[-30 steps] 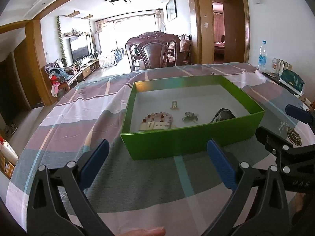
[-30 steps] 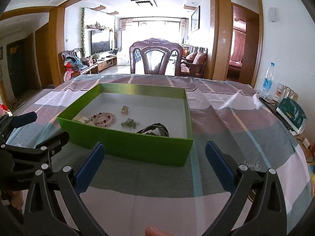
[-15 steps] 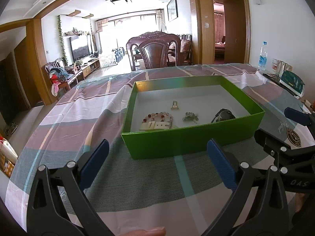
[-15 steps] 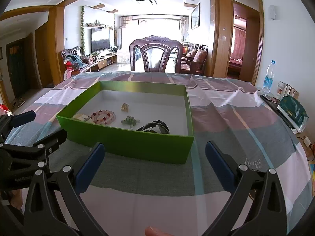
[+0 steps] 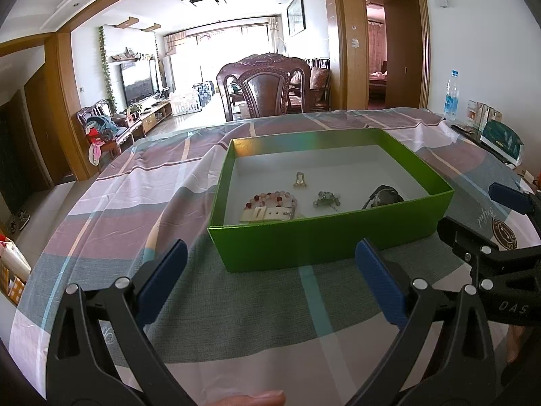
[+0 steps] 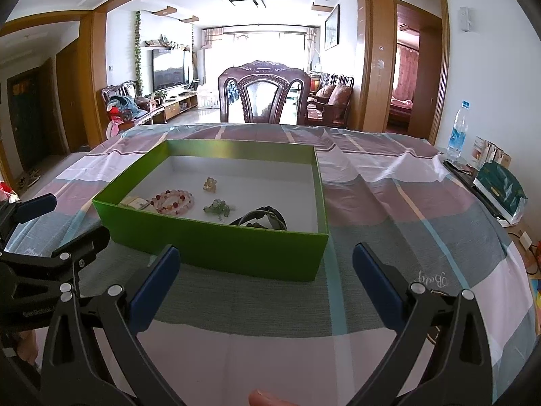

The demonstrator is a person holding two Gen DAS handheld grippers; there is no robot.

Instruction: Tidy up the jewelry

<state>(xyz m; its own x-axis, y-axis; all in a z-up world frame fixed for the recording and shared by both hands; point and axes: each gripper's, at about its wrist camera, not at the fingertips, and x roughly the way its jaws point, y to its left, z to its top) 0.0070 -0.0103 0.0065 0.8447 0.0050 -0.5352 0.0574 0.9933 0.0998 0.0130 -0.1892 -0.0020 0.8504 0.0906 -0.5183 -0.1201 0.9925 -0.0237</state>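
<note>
A green open box (image 5: 324, 242) (image 6: 216, 240) sits on the striped tablecloth. Inside lie a pink bead bracelet (image 5: 274, 199) (image 6: 173, 201), a cream watch strap (image 5: 267, 215), a small gold piece (image 5: 300, 180) (image 6: 210, 184), a green bead cluster (image 5: 326, 199) (image 6: 218, 209) and a dark watch (image 5: 383, 196) (image 6: 262, 220). My left gripper (image 5: 270, 277) is open and empty, just short of the box's near wall. My right gripper (image 6: 263, 275) is open and empty, also just before the box. Each gripper shows at the edge of the other's view.
A dark wooden chair (image 6: 263, 93) stands at the table's far side. A water bottle (image 6: 458, 132), small cartons and a green packet (image 6: 500, 186) sit at the right edge. A cable lies by the table's right corner (image 6: 527, 247).
Both views have shifted only slightly; the box sits a touch lower and closer in the right wrist view. Both grippers stay open and empty.
</note>
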